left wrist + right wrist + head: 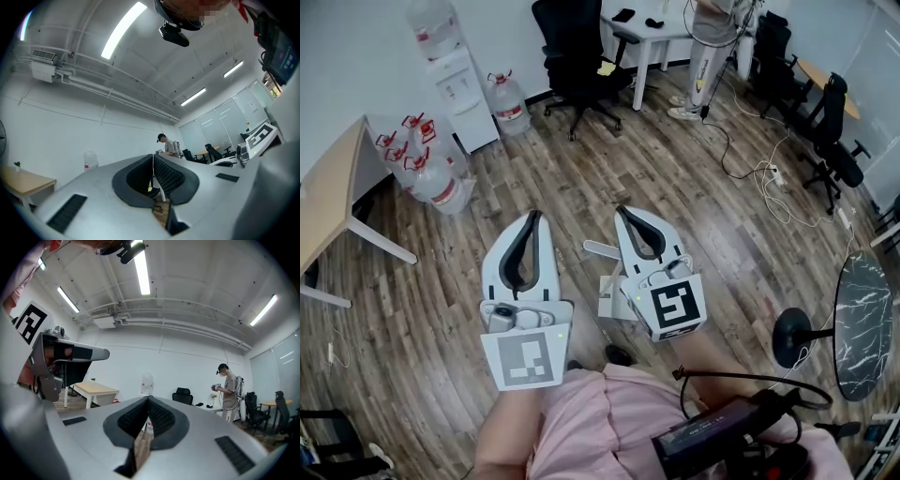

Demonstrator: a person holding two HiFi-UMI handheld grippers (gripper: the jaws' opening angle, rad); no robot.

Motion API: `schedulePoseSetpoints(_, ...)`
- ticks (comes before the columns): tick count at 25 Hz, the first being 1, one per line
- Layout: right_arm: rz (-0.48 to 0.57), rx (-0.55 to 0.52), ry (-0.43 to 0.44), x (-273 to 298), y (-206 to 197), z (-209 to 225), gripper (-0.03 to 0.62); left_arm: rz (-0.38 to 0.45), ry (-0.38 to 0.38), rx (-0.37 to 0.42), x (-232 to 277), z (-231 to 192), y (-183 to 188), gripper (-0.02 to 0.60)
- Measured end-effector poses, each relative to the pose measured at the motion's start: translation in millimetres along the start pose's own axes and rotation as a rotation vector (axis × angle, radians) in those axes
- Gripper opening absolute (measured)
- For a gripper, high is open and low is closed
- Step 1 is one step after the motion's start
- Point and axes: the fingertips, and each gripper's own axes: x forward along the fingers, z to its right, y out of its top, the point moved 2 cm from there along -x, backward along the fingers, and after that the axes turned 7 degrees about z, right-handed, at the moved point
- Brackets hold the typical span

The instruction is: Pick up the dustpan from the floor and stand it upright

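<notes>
**Both tongs pressed together, empty**

The left gripper and right gripper sit side by side, tips toward 12 o'clock. The white dustpan lies on the wooden floor at the right gripper's 9 o'clock, partly hidden behind it

The room is bright, lit by long white strip lights overhead, and the brown wooden floor shows only soft shadows. Both gripper views bend round like a bowl and go black at the corners. The lights glare pure white.
</notes>
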Motion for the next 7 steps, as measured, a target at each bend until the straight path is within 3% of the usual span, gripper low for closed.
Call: schedulePoseSetpoints(7, 0.018, 0.003, 0.01, 6.0, 2.1, 0.7, 0.0, 0.004, -0.004, 0.002, 6.4, -0.7, 1.6, 0.014)
